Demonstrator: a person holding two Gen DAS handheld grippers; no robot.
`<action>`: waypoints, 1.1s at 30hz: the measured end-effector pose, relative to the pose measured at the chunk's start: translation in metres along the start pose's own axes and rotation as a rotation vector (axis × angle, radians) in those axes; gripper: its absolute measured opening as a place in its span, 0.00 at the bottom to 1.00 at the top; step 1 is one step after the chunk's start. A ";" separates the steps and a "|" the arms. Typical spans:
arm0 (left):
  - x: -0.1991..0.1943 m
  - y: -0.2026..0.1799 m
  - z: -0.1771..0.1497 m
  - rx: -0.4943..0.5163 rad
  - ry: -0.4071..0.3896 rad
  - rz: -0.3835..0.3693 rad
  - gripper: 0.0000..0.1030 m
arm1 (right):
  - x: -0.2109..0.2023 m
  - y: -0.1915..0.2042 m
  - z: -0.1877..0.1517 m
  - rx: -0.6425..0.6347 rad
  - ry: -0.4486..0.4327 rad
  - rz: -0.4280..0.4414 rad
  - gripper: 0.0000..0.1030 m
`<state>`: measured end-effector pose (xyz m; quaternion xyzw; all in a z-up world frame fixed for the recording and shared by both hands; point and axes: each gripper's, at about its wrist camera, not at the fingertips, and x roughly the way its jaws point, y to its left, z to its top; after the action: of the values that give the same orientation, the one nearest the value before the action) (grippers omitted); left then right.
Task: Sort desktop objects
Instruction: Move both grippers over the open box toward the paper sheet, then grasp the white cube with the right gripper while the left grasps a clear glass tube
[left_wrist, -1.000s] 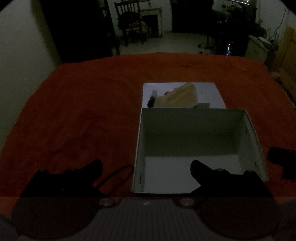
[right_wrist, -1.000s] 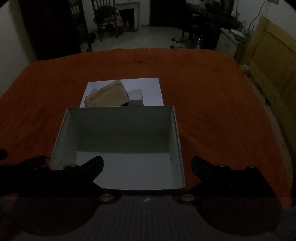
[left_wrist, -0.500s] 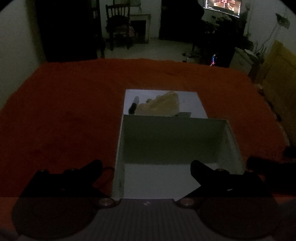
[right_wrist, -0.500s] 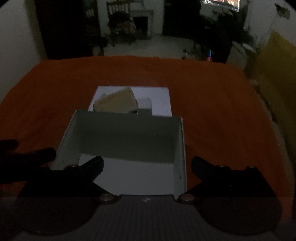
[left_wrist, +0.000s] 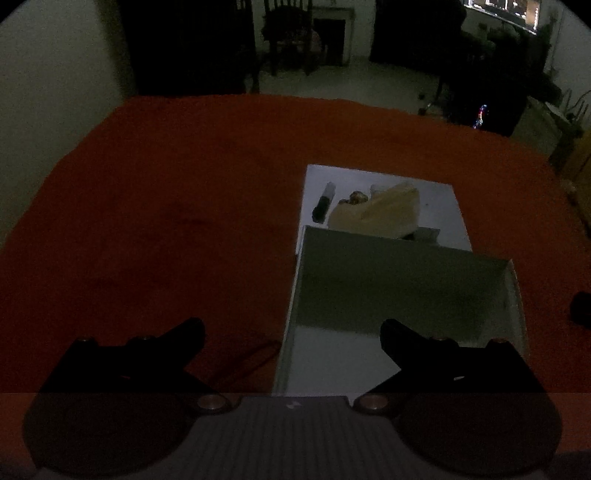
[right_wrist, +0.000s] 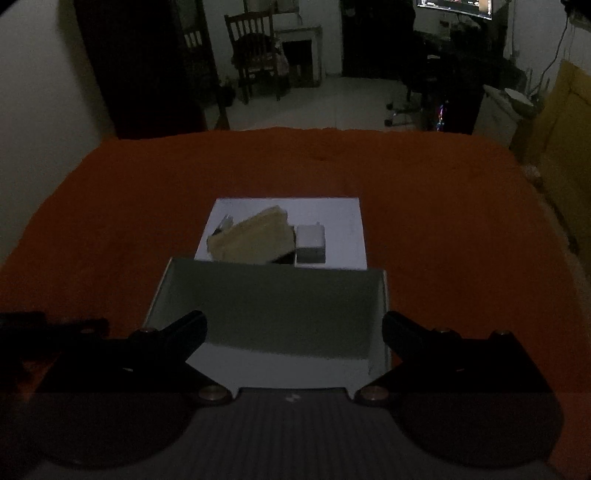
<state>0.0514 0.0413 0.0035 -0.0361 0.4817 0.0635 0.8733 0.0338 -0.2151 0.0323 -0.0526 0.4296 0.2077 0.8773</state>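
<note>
Left wrist view first: we find the left gripper (left_wrist: 291, 332) nearest the lens, its two dark fingers spread wide with nothing between them. It is held low and level over the orange cloth (left_wrist: 166, 206), straddling the left wall of the white box (left_wrist: 406, 266); one finger stands over the cloth, the other over the box floor. We note a thin dark loop (left_wrist: 243, 360) lying on the cloth just beside the box's left wall. At the far right edge of this view a dark shape shows, which we cannot identify with certainty.

Right wrist view: we find the right gripper (right_wrist: 293, 332) likewise spread apart and empty, held level and pointing forward over the near part of the box (right_wrist: 269, 306). Its left finger sits over the box interior, its right finger at the box's right wall. The box interior holds nothing we can see.

Beyond the far wall of the box lies a white sheet (right_wrist: 343, 229) on the cloth. On it we record a tan pouch (right_wrist: 255, 240), a small white block (right_wrist: 311, 243) just beside its right, and a dark-and-light pen-like item (left_wrist: 323, 203) at its left. A small brownish object (left_wrist: 356, 196) behind the pouch is too dim to name.

Farther off, we see a wooden chair (right_wrist: 255, 51) on the pale floor.
</note>
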 end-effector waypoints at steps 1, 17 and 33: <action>0.000 -0.002 0.003 0.008 -0.005 0.003 1.00 | 0.006 -0.003 0.006 0.009 -0.002 -0.009 1.00; 0.052 -0.028 0.087 0.153 -0.003 -0.092 1.00 | 0.077 -0.046 0.095 0.012 -0.002 -0.056 0.99; 0.188 -0.024 0.130 0.042 0.191 -0.040 1.00 | 0.227 -0.076 0.142 -0.044 0.117 0.033 0.90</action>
<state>0.2632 0.0480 -0.0862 -0.0332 0.5632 0.0324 0.8250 0.2921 -0.1734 -0.0614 -0.0770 0.4764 0.2280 0.8456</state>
